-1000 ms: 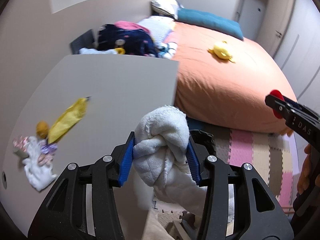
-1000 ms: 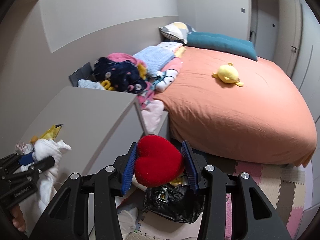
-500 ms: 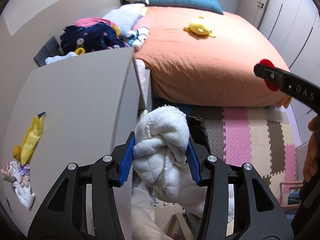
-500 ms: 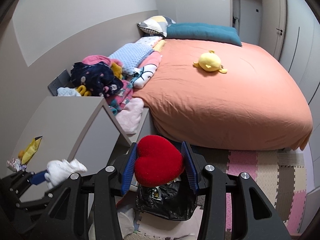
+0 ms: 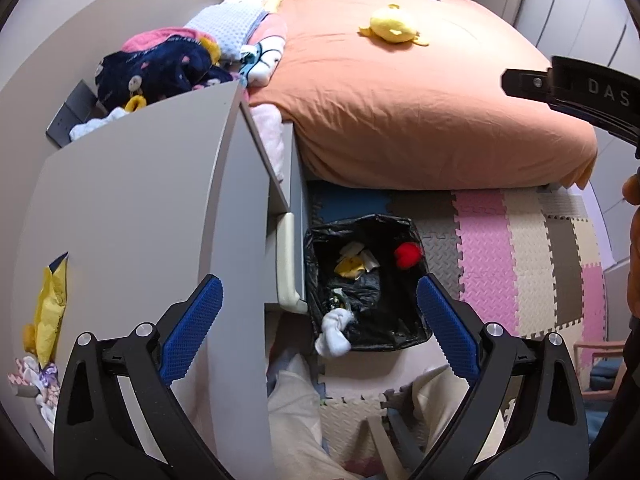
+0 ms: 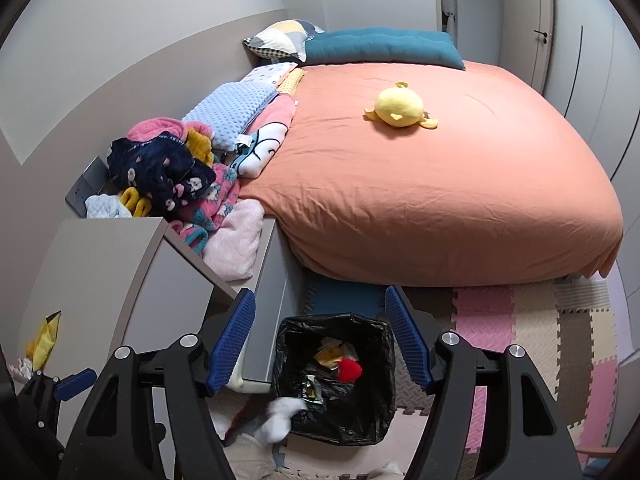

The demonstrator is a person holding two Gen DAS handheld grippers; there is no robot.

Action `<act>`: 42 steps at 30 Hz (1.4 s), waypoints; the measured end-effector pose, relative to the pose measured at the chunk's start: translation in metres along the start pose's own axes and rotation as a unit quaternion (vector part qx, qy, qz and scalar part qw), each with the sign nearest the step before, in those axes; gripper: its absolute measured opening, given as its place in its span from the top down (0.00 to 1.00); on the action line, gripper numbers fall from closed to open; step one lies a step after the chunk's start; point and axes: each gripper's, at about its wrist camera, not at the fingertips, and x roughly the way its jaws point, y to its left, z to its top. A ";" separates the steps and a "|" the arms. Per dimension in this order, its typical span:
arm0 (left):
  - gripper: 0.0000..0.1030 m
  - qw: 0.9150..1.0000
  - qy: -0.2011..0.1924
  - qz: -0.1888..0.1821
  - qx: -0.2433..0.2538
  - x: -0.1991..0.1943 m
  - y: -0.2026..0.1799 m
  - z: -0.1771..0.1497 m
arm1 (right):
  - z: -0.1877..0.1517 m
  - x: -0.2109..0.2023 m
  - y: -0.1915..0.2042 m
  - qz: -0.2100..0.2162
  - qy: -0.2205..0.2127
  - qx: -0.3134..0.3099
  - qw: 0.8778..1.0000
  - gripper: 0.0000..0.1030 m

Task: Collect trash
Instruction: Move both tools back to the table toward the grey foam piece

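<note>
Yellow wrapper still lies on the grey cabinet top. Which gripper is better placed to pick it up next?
Left, probably. The yellow wrapper lies close beside the open, empty left gripper. From the right gripper, also open and empty above the bin, it lies far off to the side.

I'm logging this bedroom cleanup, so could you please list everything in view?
bin: one, black-lined, floor beside the cabinet
red heart: one, inside the bin
white cloth: one, draped over the bin's near rim
yellow wrapper: one, on the cabinet top
cabinet: one, grey, left
bed: one, orange cover
plush toy: one, yellow, on the bed
clothes pile: one, mixed colours, beside the bed
floor mat: pink, beige, grey tiles
left claw: open, empty
right claw: open, empty
</note>
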 end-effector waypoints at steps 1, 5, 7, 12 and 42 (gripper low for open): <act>0.08 1.000 0.001 0.000 -0.003 0.001 0.003 0.000 | 0.000 0.003 0.001 0.000 0.002 0.000 1.000 0.33; 0.08 1.000 0.005 0.001 -0.018 0.003 0.014 -0.005 | -0.003 0.008 0.005 0.002 0.008 -0.002 1.000 0.33; 0.08 1.000 0.005 0.001 -0.022 0.001 0.018 -0.009 | -0.004 0.008 0.008 0.003 0.010 -0.005 1.000 0.33; 0.08 1.000 0.001 0.006 -0.028 -0.006 0.025 -0.018 | -0.006 0.004 0.018 0.007 0.009 -0.011 1.000 0.33; 0.08 0.990 -0.044 0.054 -0.125 -0.066 0.131 -0.087 | -0.035 -0.026 0.125 0.053 -0.003 -0.083 0.995 0.32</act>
